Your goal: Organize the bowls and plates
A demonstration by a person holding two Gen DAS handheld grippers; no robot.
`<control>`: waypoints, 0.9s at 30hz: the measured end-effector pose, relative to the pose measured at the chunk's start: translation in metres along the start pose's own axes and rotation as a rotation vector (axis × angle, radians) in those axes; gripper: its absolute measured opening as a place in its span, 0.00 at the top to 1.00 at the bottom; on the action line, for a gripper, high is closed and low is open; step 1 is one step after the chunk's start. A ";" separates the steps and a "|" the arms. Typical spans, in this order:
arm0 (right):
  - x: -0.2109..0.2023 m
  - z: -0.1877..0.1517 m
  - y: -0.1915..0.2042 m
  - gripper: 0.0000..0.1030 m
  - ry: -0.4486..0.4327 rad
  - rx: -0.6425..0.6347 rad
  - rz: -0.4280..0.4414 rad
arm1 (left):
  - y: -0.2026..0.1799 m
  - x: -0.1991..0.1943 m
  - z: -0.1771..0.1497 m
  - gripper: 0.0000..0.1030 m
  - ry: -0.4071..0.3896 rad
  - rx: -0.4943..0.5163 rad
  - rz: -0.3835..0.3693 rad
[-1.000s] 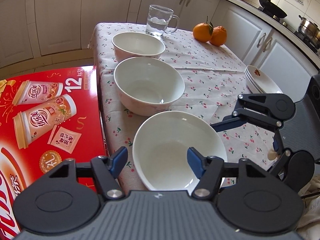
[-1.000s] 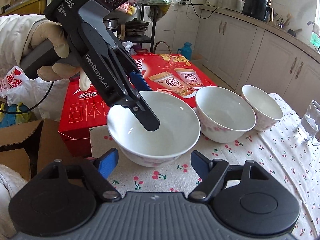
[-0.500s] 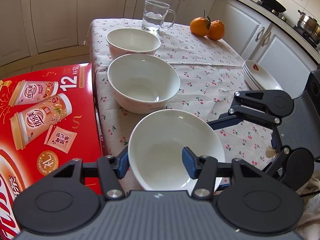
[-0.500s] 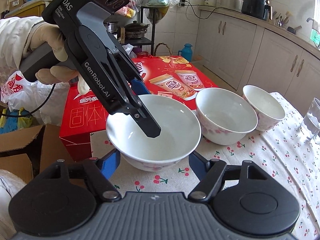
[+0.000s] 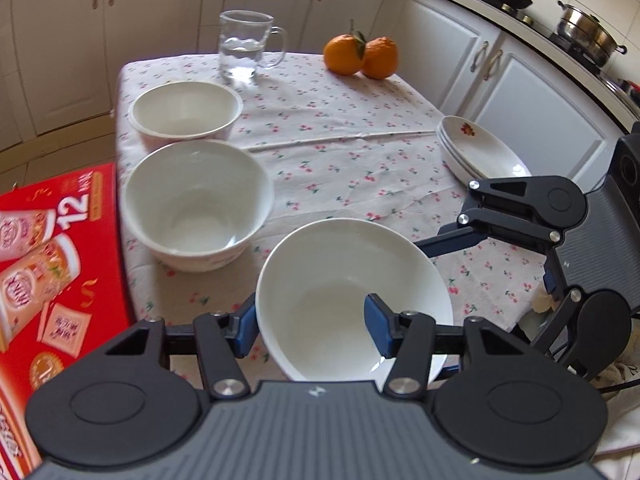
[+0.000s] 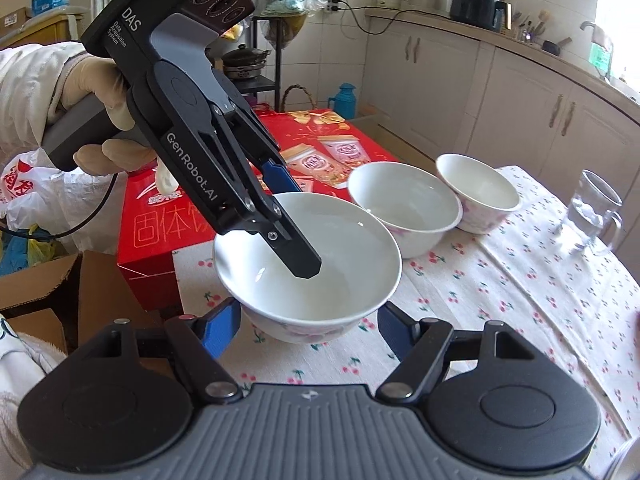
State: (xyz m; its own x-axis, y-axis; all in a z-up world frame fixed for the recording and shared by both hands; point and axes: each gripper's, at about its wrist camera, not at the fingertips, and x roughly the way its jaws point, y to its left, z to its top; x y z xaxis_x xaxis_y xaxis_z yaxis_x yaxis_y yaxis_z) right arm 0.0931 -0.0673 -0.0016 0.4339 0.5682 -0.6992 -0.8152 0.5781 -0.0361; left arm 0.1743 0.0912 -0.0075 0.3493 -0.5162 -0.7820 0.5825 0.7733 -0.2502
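Three white bowls stand in a row along the table's edge. My left gripper straddles the rim of the nearest bowl, one finger inside and one outside, closed onto the wall. The middle bowl and the far bowl sit beyond it. A stack of white plates lies at the table's right edge. My right gripper is open, its fingers on either side of the near bowl at its base. The left gripper shows there, reaching into the bowl.
A glass mug of water and two oranges stand at the far end of the cherry-print tablecloth. A red gift box sits beside the table on the left. Cardboard boxes lie on the floor.
My left gripper came down over the near bowl's rim and its fingers closed from wide open onto the wall. The right gripper edged closer to the bowl.
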 end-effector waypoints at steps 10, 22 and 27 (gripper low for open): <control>-0.030 -0.023 -0.021 0.23 0.035 0.064 -0.102 | -0.032 0.031 0.030 0.48 -0.006 0.091 -0.083; -0.051 -0.047 -0.045 0.23 0.066 0.134 -0.193 | -0.060 0.069 0.056 0.48 0.019 0.167 -0.148; -0.053 -0.057 -0.054 0.23 0.074 0.166 -0.205 | -0.065 0.082 0.061 0.47 0.026 0.185 -0.159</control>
State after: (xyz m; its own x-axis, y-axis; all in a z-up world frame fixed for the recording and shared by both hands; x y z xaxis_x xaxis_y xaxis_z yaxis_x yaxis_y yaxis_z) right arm 0.0927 -0.1617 -0.0032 0.5493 0.3885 -0.7399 -0.6362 0.7684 -0.0688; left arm 0.2100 -0.0245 -0.0205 0.2251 -0.6146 -0.7560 0.7540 0.6013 -0.2644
